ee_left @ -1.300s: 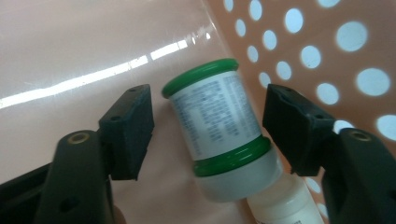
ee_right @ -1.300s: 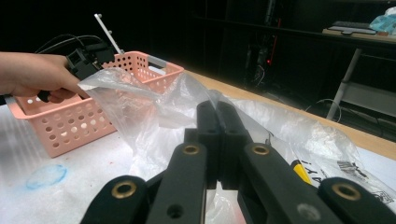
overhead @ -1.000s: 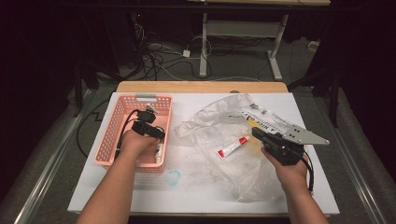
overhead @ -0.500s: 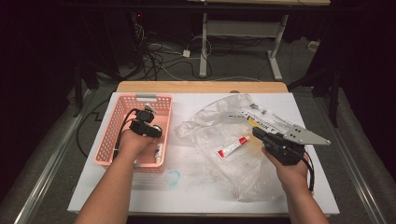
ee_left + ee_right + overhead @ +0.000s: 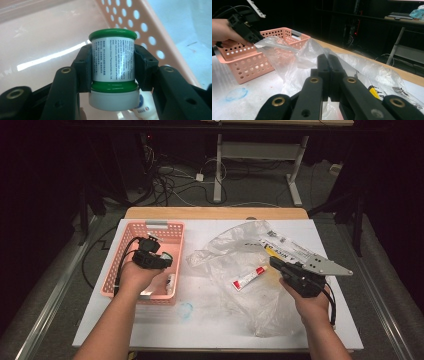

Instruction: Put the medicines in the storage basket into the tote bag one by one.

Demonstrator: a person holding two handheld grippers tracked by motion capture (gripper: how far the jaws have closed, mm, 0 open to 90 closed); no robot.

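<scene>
While left gripper [image 5: 113, 66] clamps cylindrical green-capped jar [image 5: 113, 60], right gripper [image 5: 328, 75] pinches crinkled clear bag [image 5: 294, 57].

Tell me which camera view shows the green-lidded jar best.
The left gripper view. The jar sits close up there, clamped between the left gripper's jaws above the pink basket, its printed label, green rims and white cap all plain. In the high view the hand and gripper cover it. The right gripper view catches that gripper far off, the jar not discernible.
</scene>
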